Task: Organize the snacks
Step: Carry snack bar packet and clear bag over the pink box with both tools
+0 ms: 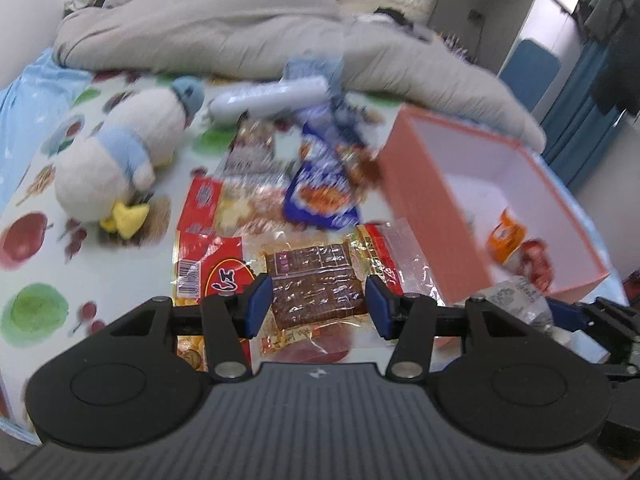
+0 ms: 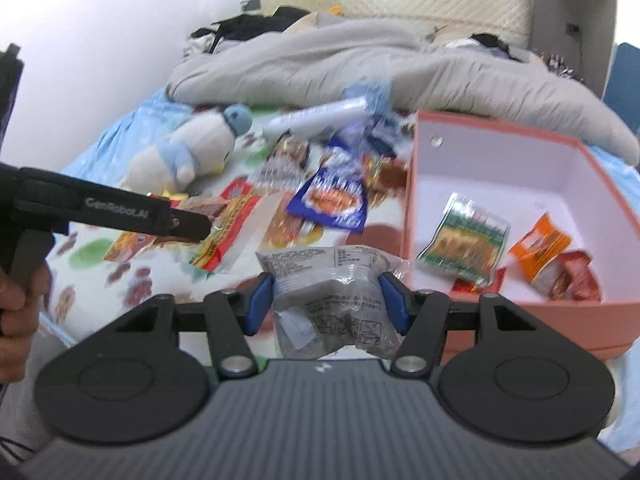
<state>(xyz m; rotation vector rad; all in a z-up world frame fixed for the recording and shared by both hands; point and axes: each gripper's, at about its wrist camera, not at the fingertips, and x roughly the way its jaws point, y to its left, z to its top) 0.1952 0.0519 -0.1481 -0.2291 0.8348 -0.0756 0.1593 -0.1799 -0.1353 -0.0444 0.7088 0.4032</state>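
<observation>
fruit-print bed sheet (image 1: 36, 240), left claw (image 1: 318, 304) wide over glossy brown-bar packet (image 1: 316, 284), right claw (image 2: 326, 304) gripping crinkly clear grey pouch (image 2: 336, 304), beside rigid pink box (image 2: 520, 312)

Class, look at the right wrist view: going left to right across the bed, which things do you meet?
Left claw → plush penguin → blue snack bag → pink box → green packet → orange packet.
</observation>
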